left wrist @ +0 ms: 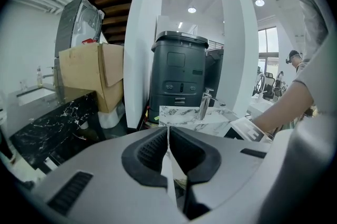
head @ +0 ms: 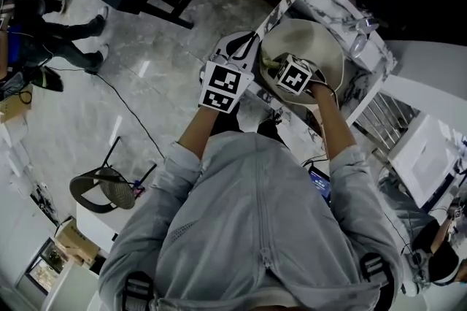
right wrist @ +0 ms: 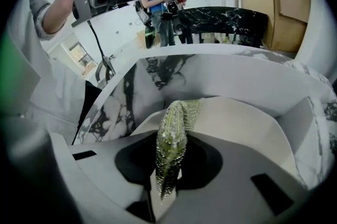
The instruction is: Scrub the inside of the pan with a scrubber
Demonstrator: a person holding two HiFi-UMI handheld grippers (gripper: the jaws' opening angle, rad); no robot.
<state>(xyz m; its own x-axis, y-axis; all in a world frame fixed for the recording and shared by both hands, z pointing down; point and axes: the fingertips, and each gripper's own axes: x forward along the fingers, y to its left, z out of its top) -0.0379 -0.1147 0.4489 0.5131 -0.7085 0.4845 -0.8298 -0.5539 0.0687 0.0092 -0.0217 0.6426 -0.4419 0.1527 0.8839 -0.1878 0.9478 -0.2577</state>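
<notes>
Right gripper (right wrist: 169, 162) clamped scrubber (right wrist: 176, 118) inside pan (right wrist: 247, 123); left gripper (left wrist: 168, 136) pinched pan's rim. Rim pinch could slip, tipping pan under scrubbing.

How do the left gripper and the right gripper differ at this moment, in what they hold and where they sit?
The left gripper's jaws are shut on a thin pale edge, seemingly part of the cream round pan. The right gripper's jaws are shut on a green mesh scrubber. In the head view the left gripper sits at the pan's left rim, while the right gripper sits over its inside. Both are shut on something.
</notes>
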